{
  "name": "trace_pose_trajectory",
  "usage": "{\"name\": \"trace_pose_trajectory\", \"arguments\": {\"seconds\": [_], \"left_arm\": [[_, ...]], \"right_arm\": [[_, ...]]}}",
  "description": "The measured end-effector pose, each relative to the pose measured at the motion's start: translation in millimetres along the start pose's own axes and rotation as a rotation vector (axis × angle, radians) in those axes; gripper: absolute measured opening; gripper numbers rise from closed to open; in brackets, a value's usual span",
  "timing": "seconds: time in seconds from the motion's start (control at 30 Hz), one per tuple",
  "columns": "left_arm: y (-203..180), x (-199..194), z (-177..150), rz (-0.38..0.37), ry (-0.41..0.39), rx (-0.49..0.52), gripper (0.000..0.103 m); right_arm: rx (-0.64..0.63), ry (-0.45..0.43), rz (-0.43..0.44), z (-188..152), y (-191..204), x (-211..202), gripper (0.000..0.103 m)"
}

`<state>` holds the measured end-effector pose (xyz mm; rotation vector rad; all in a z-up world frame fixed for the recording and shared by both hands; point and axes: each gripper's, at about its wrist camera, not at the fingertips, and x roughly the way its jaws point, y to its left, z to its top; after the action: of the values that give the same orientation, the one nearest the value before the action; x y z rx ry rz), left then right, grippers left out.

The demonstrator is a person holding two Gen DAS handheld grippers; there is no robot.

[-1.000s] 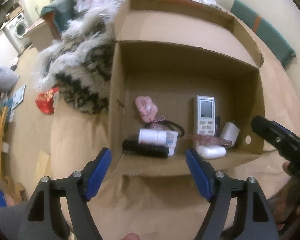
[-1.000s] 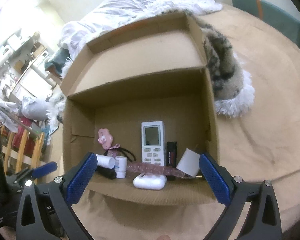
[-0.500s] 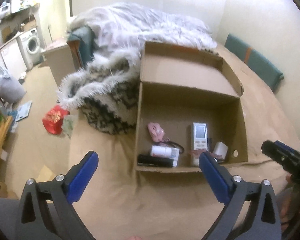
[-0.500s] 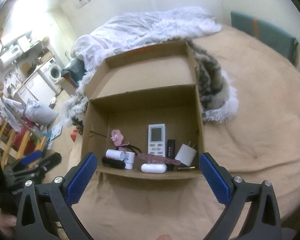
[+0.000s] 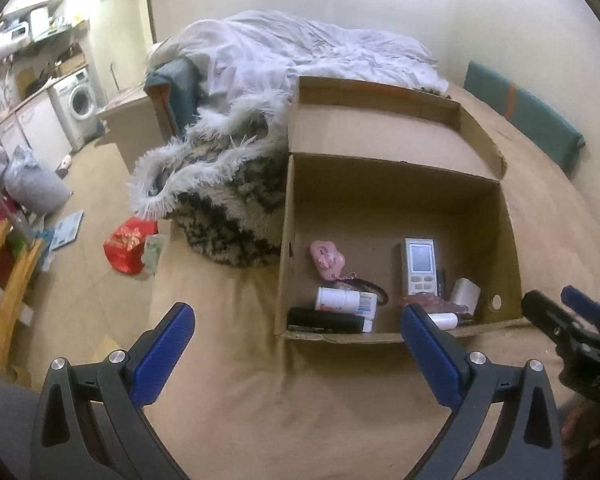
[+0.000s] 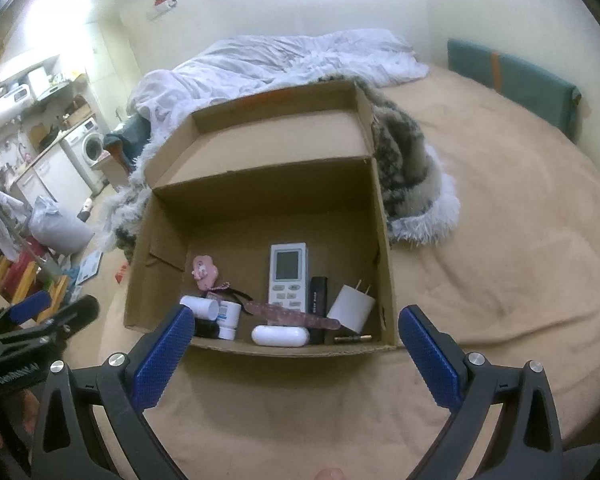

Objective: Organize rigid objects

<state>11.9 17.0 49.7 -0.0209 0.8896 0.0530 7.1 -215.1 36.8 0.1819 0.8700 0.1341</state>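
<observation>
An open cardboard box (image 5: pixel 384 184) (image 6: pixel 260 184) sits on the tan bedspread. Inside lie a white remote (image 6: pixel 287 274) (image 5: pixel 419 266), a pink clip (image 6: pixel 204 273) (image 5: pixel 327 254), a white pill bottle (image 6: pixel 212 312) (image 5: pixel 346 300), a black tube (image 5: pixel 324 320), a white plug adapter (image 6: pixel 352 306) (image 5: pixel 465 292), a white oval case (image 6: pixel 280 336), a pink nail file (image 6: pixel 296 314) and a black stick (image 6: pixel 318 300). My left gripper (image 5: pixel 296 352) is open and empty, in front of the box. My right gripper (image 6: pixel 292 354) is open and empty, in front of the box too.
A furry black-and-white blanket (image 5: pixel 220 184) (image 6: pixel 408 168) lies behind and beside the box, a white duvet (image 5: pixel 300 48) beyond. A teal cushion (image 6: pixel 512 76) leans on the wall. A red bag (image 5: pixel 130 244) and clutter lie on the floor at left.
Both grippers have pulled back and up from the box, which now looks smaller and farther. The left gripper's jaws stand wider apart than a second ago. The objects in the box have not moved.
</observation>
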Motion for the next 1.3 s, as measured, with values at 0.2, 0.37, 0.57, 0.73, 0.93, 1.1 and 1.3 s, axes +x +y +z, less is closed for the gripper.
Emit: {"name": "trace_pose_trajectory", "arguments": {"seconds": [0.2, 0.37, 0.57, 0.73, 0.93, 1.1, 1.3], "left_arm": [[2.9, -1.6, 0.1, 0.0, -0.002, -0.005, 0.102], [2.3, -3.3, 0.1, -0.013, 0.003, -0.005, 0.102], [2.2, -3.8, 0.5, -0.022, 0.003, -0.01, 0.102], [3.6, -3.5, 0.1, -0.02, 0.005, -0.017, 0.102], [6.0, -4.2, -0.3, -0.023, 0.003, -0.017, 0.102], [5.2, -3.8, -0.2, -0.021, 0.005, -0.019, 0.102], [4.8, -3.8, -0.3, -0.021, 0.004, -0.02, 0.102]], "right_arm": [[0.013, 0.004, -0.001, 0.9, -0.9, 2.9, 0.103], [-0.002, 0.004, -0.01, 0.6, 1.1, 2.6, 0.103], [0.0, 0.004, -0.014, 0.1, 0.1, 2.1, 0.103], [-0.004, 0.006, -0.017, -0.2, -0.2, 2.3, 0.103], [-0.013, 0.004, -0.024, -1.6, 0.0, 2.2, 0.103], [-0.008, 0.003, -0.025, -1.9, -0.7, 2.3, 0.103], [-0.008, 0.003, -0.023, -1.9, -1.0, 2.4, 0.103]]}}
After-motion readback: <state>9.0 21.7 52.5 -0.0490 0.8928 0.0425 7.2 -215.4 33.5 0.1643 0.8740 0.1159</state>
